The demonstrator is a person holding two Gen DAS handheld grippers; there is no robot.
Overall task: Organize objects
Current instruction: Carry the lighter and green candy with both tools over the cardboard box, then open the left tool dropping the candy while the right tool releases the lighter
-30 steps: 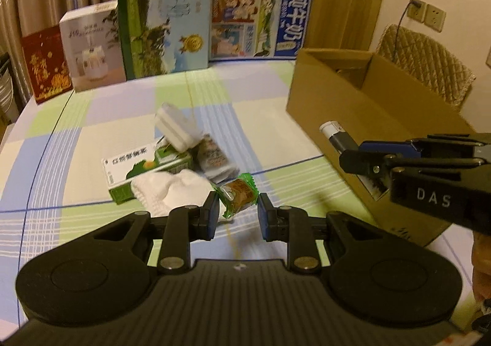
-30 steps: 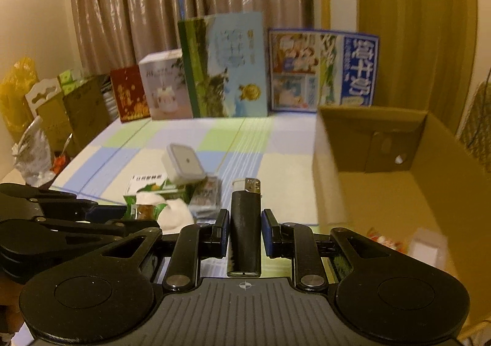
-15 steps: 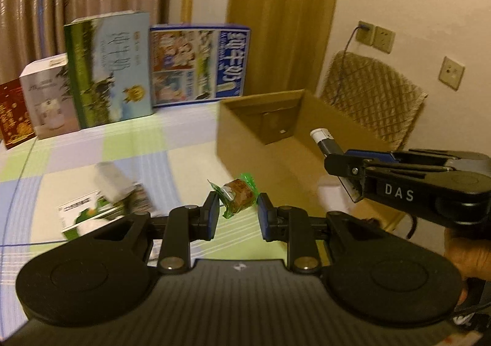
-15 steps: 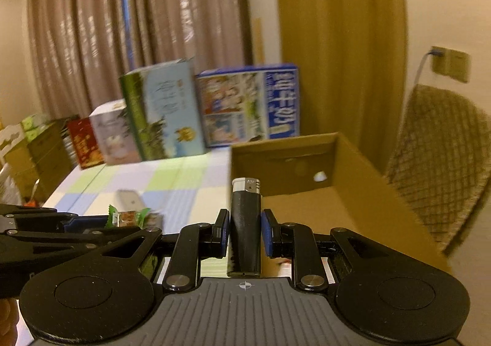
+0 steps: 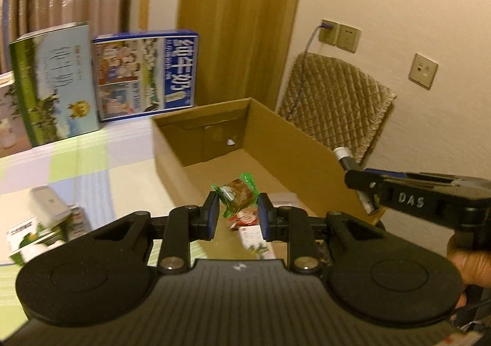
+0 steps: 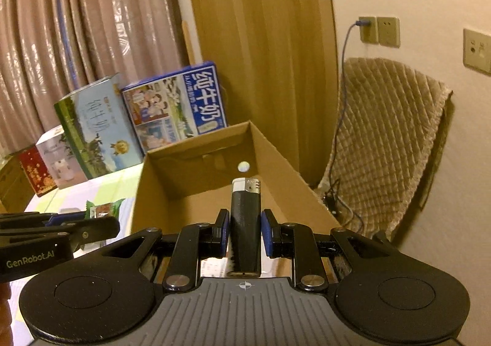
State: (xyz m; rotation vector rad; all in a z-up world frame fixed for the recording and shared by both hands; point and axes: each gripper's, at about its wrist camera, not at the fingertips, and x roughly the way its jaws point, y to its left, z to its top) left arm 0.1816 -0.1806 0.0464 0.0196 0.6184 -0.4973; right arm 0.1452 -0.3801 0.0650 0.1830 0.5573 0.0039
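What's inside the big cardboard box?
In the cardboard box, a few small packets lie on the floor near the front; one is red and white. The left gripper and its green-wrapped snack hide the rest.

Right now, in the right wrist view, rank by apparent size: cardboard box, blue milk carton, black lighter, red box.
1. cardboard box
2. blue milk carton
3. black lighter, though nearness to the camera inflates it
4. red box, far and partly hidden
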